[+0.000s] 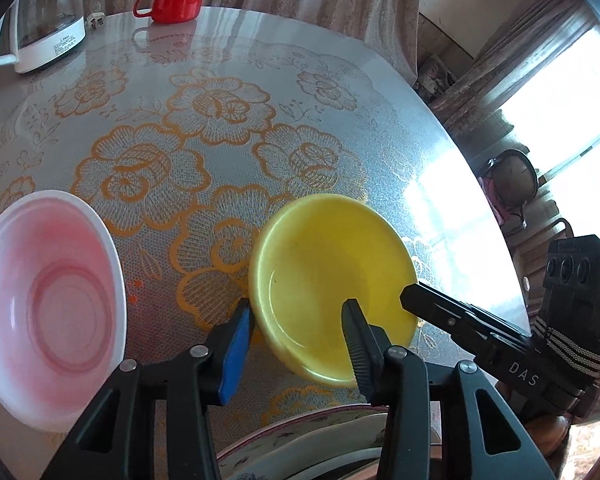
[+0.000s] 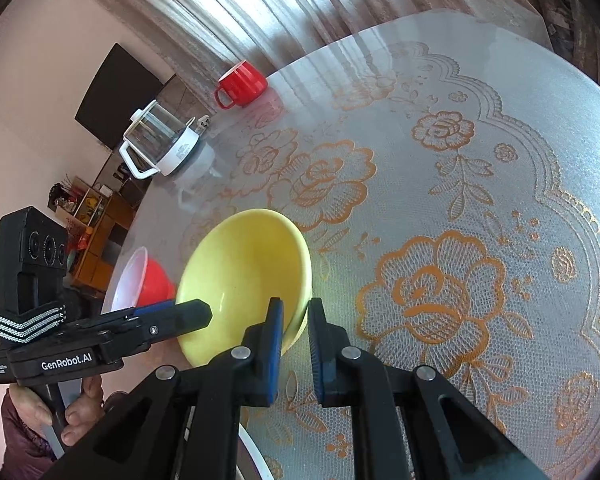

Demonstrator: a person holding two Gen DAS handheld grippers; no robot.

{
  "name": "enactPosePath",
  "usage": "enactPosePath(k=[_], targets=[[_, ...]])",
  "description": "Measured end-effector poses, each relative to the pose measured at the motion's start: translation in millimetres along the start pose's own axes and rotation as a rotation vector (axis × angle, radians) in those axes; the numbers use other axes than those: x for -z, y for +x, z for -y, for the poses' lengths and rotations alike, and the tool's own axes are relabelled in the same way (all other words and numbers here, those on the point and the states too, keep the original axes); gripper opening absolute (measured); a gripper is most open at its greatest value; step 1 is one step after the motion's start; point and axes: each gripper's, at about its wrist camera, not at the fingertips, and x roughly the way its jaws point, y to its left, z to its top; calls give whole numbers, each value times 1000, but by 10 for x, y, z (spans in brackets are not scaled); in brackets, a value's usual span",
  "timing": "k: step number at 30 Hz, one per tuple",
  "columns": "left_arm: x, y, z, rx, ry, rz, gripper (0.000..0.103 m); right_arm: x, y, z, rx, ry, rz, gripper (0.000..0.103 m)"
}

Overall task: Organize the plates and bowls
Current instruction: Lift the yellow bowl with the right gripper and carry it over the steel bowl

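Table centre (image 2: 480, 184) open; mug (image 2: 241, 85), kettle (image 2: 162, 145) crowd far edge.

Domestic living or dining room: round table (image 2: 480, 140) with floral lace cover, red mug (image 2: 242, 84) and glass kettle (image 2: 160, 142) at its far edge, curtains (image 2: 228, 4), wall-mounted television (image 2: 116, 96), wooden cabinet (image 2: 96, 232).

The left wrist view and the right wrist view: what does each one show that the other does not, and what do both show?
Only the left wrist view shows the bright window and the stacked patterned plates at the near edge. Only the right wrist view shows the dark wall screen, the wooden shelf and the person's fingers. Both show the yellow ceramic bowl with the right gripper shut on its rim, the white-and-red plastic bowl, the red mug and the glass kettle.
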Motion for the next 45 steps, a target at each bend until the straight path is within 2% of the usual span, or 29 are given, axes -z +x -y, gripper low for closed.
enactPosePath(k=[2, 3, 5, 7, 10, 17, 29, 37, 45], targets=[[7, 22, 17, -21, -3, -7, 43, 8, -14, -14, 1, -1, -1, 11], [6, 34, 26, -18, -7, -10, 37, 13, -17, -15, 3, -2, -2, 11], [16, 44, 42, -35, -9, -3, 34, 11, -3, -3, 5, 11, -4, 13], [29, 43, 45, -38, -12, 1, 24, 10, 9, 15, -4, 28, -9, 15], [68, 11, 70, -36, -6, 17, 20, 18, 31, 38, -11, 56, -14, 19], [196, -153, 145, -15, 4, 79, 20, 70, -69, -18, 1, 42, 17, 19], [431, -619, 310, 9, 17, 180, 20, 123, -432, -183, -34, 34, 77, 19], [704, -940, 373, 16, 26, 240, 20, 255, -745, -424, -74, -5, 127, 19], [1093, -1178, 269, 29, -8, 271, 20, 556, -913, -645, -104, -39, 135, 19]])
